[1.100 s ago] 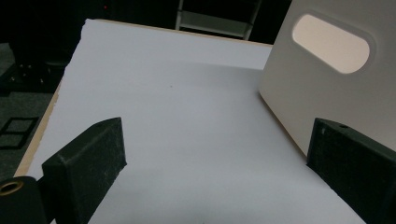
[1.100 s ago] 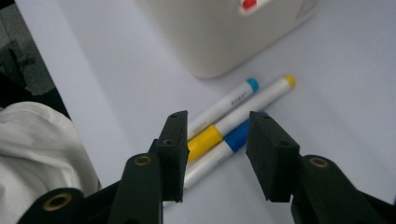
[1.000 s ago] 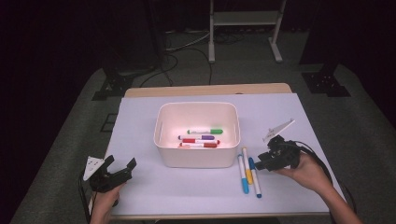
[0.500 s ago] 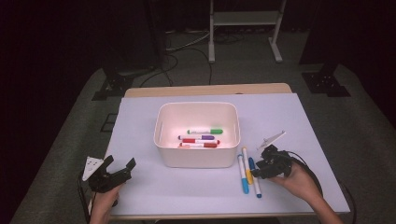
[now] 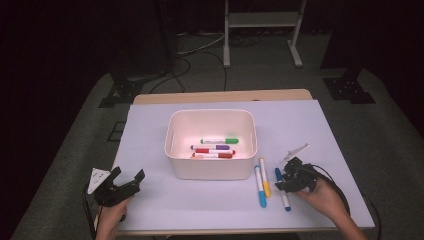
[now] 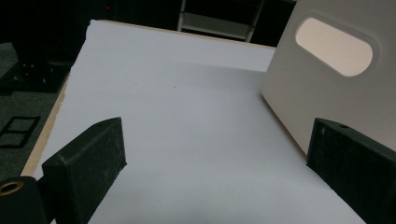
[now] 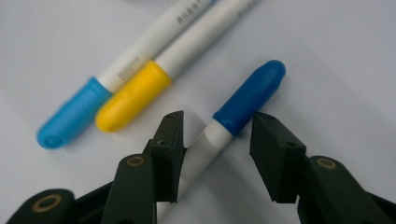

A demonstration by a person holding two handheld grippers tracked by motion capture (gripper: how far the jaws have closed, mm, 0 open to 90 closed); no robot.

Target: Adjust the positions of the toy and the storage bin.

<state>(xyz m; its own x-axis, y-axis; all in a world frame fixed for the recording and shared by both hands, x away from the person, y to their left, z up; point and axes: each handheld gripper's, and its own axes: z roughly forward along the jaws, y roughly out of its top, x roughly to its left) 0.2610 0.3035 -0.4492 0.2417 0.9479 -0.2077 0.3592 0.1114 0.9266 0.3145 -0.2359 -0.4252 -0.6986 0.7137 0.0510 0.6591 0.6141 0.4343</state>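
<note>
A white bin (image 5: 172, 142) stands mid-table with green, purple and red markers (image 5: 215, 149) lying inside. Right of it, three markers lie on the table: light blue (image 5: 260, 187), yellow (image 5: 265, 179) and dark blue (image 5: 284, 199). My right gripper (image 5: 282, 182) is low over the dark blue one. In the right gripper view its open jaws (image 7: 217, 140) straddle the dark blue marker (image 7: 247, 100) just behind the cap, with a gap on each side. My left gripper (image 5: 127, 181) rests open near the front left; its wide-apart jaws (image 6: 217, 140) hold nothing.
The bin's side wall with a handle slot (image 6: 334, 53) rises at the right of the left gripper view. Caps of the light blue marker (image 7: 70, 119) and yellow marker (image 7: 130, 95) lie just left of the right jaws. The table's left edge (image 6: 56, 107) is close.
The right gripper has moved toward me and down onto the dark blue marker, jaws now either side of it. The left gripper has stayed put.
</note>
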